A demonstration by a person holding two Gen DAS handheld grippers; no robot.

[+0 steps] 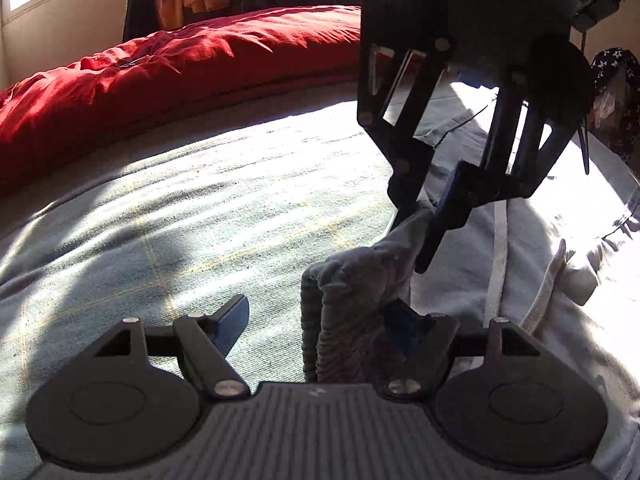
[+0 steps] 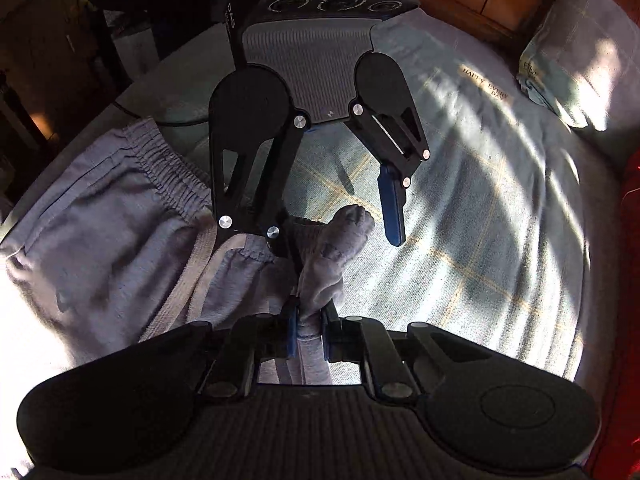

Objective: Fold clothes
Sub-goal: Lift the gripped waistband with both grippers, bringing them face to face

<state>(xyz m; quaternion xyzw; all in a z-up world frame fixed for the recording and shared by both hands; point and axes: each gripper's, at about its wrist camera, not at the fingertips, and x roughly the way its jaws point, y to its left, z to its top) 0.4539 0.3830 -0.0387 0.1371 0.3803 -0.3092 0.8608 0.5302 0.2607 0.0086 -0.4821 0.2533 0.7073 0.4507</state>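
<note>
Lying on the bed (image 2: 500,208), grey shorts (image 2: 100,248) are spread flat except one bunched waistband corner (image 2: 332,256), lifted between both claws. Right claw (image 2: 310,340) is pinched shut on that fold. Left claw (image 1: 316,320) stands wide open, one finger (image 1: 404,328) tucked against the cloth, gripping nothing. Risks: single pinch slips if pulled hard; open finger snags the fabric and drags the fold crooked; drawstring (image 2: 188,280) catches.
</note>
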